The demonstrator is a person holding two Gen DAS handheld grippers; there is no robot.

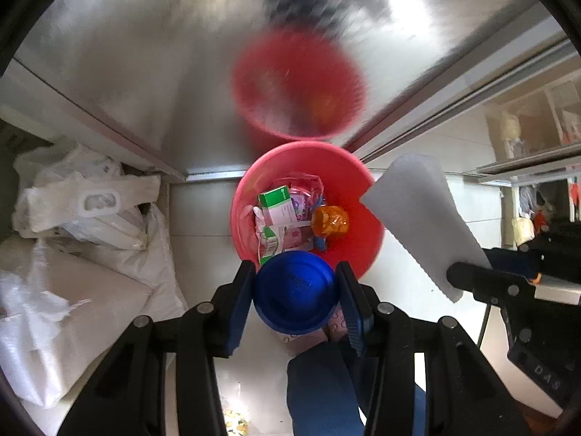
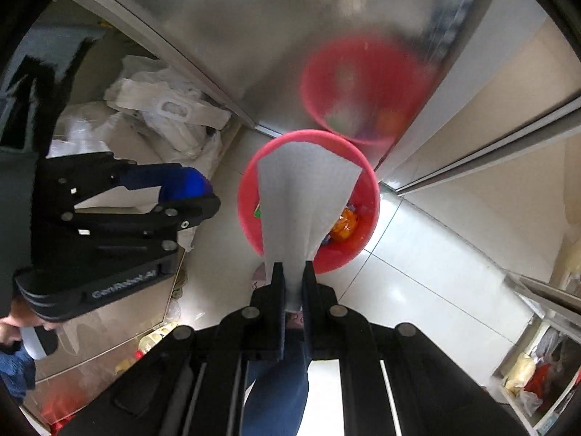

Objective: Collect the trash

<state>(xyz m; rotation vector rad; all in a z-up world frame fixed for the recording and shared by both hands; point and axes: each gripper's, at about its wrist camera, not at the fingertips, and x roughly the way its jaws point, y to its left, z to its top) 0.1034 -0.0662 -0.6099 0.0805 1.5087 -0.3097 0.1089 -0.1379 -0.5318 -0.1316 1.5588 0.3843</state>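
A red bin (image 1: 363, 218) stands on the tiled floor against a steel cabinet, with cartons, wrappers and an orange packet (image 1: 329, 221) inside. Above its near rim my left gripper (image 1: 296, 276) points down, shut on a blue round cup (image 1: 295, 296) held between both pads. My right gripper (image 2: 290, 272) points down over the same bin (image 2: 366, 218), shut on a white paper towel (image 2: 301, 196) that hangs over the bin's opening. In the left wrist view the towel (image 1: 421, 218) and the right gripper (image 1: 483, 283) show at the right. The left gripper (image 2: 189, 200) and the blue cup (image 2: 187, 183) show in the right wrist view.
The steel cabinet front (image 1: 145, 72) mirrors the bin. White plastic bags (image 1: 83, 210) and sacks are piled on the floor at the left. A person's blue trouser leg (image 1: 319, 392) is below the grippers. Shelves with goods (image 2: 541, 374) stand at the right.
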